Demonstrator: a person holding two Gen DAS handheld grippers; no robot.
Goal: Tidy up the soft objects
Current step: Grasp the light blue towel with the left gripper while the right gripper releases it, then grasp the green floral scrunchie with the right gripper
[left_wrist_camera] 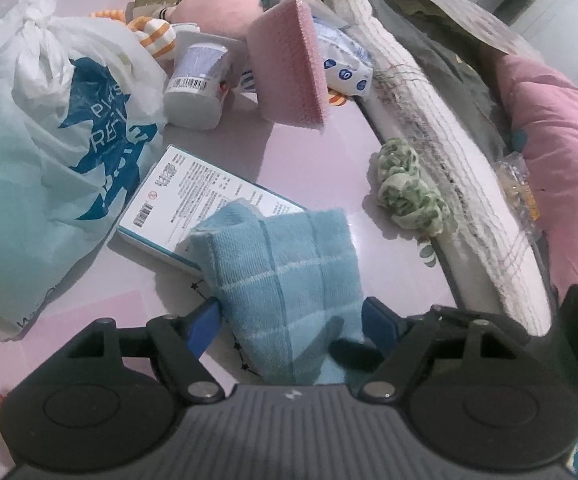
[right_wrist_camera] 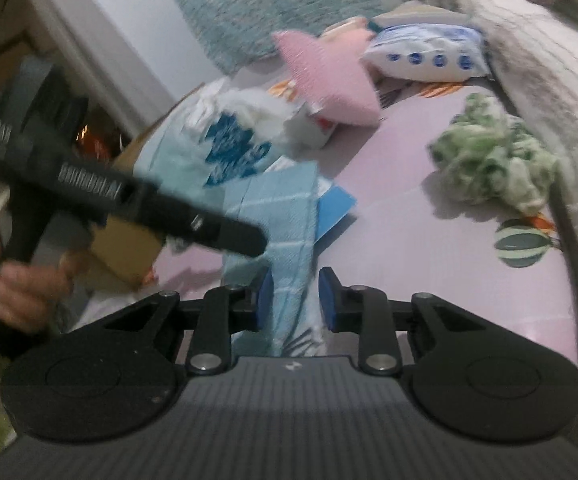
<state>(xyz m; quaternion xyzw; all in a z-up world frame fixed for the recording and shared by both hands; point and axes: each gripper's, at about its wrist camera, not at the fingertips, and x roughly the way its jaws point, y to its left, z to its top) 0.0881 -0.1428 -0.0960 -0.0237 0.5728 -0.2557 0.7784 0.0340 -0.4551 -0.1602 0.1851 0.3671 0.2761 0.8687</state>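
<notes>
The folded blue checked towel (left_wrist_camera: 285, 280) lies on the pink table cover (left_wrist_camera: 321, 160), and everything else is placed from it. In the left wrist view it sits between the blue pads of the left gripper (left_wrist_camera: 291, 326); the jaws stand wide, a gap shows at the right pad, while the left pad is at the cloth's edge, so no squeeze is visible. Its near end is cut off behind the gripper body. The towel's far corner overlaps a white printed box (left_wrist_camera: 193, 196), whose small text cannot be read. Left of the towel slumps a knotted white plastic bag (left_wrist_camera: 49, 128) with a blue print, only partly legible. Beyond the towel stand a toppled paper cup (left_wrist_camera: 197, 84) and a tilted pink sponge pad (left_wrist_camera: 289, 68); behind these, a pink plush (left_wrist_camera: 221, 4) and an orange-striped soft thing are mostly hidden. To the towel's right lies a crumpled green-and-white cloth (left_wrist_camera: 407, 188), near a bundled blanket (left_wrist_camera: 449, 152). The right wrist view is blurred. There the towel (right_wrist_camera: 285, 240) hangs between the pads of the right gripper (right_wrist_camera: 291, 302), which are close together; the left pad touches the cloth, but a gap shows at the right pad, so whether it is pinched I cannot tell. The left gripper's black body (right_wrist_camera: 89, 200) crosses in front of the towel, a hand (right_wrist_camera: 21, 292) holding its handle at the frame's edge.
</notes>
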